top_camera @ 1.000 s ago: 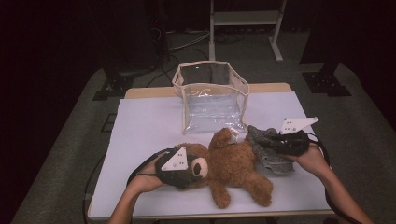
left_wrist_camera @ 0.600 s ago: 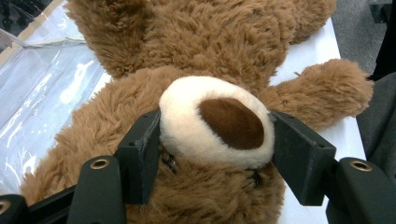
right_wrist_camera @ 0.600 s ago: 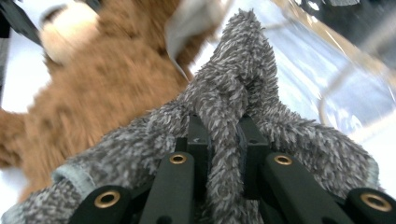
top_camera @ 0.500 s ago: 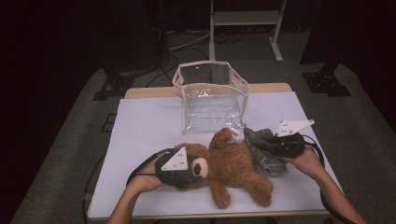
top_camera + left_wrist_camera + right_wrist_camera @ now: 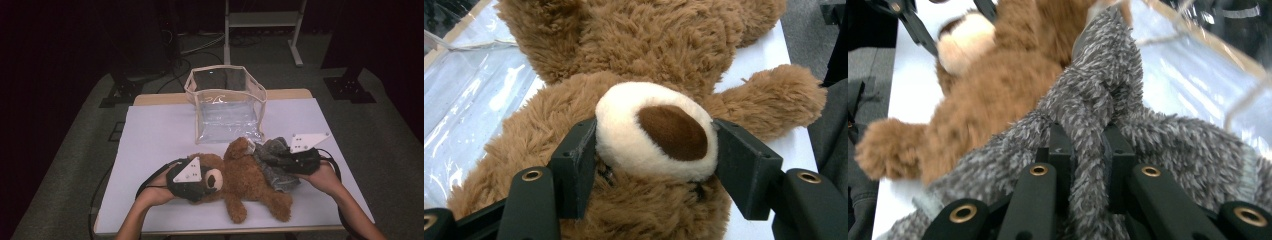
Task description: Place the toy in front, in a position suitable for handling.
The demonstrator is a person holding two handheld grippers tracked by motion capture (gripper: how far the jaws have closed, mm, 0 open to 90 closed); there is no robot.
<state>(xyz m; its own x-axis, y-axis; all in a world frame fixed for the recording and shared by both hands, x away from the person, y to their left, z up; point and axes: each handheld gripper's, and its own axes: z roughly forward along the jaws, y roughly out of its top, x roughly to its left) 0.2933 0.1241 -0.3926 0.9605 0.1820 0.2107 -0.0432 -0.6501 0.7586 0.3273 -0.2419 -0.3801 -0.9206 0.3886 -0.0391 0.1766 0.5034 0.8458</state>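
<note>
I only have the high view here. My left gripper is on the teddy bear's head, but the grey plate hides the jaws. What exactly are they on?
Observer: The left gripper has its two jaws on either side of the teddy bear's white snout, pads against the fur.
Operator: And the right one, is it holding the grey cloth or just resting on it?
Observer: The right gripper is shut on a raised fold of the grey fuzzy garment, pinched between the pads.
Operator: Which way does the bear's head point?
Observer: In the left gripper view the snout faces the camera, brown nose up, with the clear plastic bag beyond the bear.
</note>
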